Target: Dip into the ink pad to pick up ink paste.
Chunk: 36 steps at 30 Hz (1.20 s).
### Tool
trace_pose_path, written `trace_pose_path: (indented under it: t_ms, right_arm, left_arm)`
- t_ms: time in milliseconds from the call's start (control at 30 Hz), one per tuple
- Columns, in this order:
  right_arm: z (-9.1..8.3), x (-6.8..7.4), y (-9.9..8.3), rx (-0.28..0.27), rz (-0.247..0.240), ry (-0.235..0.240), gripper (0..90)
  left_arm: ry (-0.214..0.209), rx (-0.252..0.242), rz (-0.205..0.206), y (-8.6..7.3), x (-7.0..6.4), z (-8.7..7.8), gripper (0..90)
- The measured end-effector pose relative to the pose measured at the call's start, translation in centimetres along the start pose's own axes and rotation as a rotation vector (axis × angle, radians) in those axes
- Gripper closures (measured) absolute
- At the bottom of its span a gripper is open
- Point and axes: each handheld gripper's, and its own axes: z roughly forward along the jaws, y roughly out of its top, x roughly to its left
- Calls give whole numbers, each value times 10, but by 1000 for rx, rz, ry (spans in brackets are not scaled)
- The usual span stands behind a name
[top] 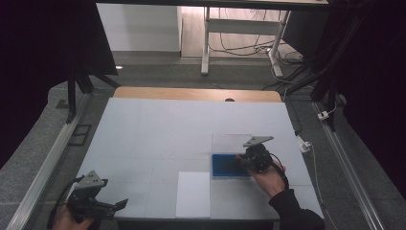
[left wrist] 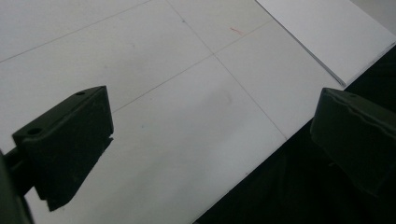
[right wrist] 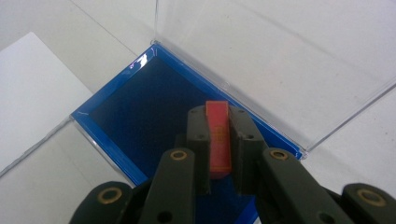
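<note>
Right gripper [right wrist: 218,140]: jaws closed on a small red block [right wrist: 217,135], held upright at centre frame in the right gripper view, above the blue-lined case [right wrist: 140,107].
Case: open, right of centre in the high view [top: 225,165], its clear lid [right wrist: 280,51] standing behind it.
Left gripper [top: 103,203]: lower left of the high view, jaws wide apart, holding nothing, over the surface [left wrist: 187,116].
White sheet [top: 193,194]: flat, bottom centre, just left of the case.
Handling: the block looks light, stiff and smooth, so likely slippery; best pinched across its flat faces. The lid looks brittle.
</note>
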Motion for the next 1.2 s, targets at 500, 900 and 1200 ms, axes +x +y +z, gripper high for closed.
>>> trace_pose_path:
  t_ms: [500, 900, 1200]
  right_arm:
    - [-9, 2, 2, -40, 5, 14, 798]
    - [-16, 4, 5, -71, -12, 25, 797]
    - [-20, 11, 8, -95, -22, 34, 797]
  left_arm:
    - [0, -1, -1, 0, 0, 0, 0]
    - [2, -1, -3, 0, 0, 0, 0]
    - [2, -1, -3, 0, 0, 0, 0]
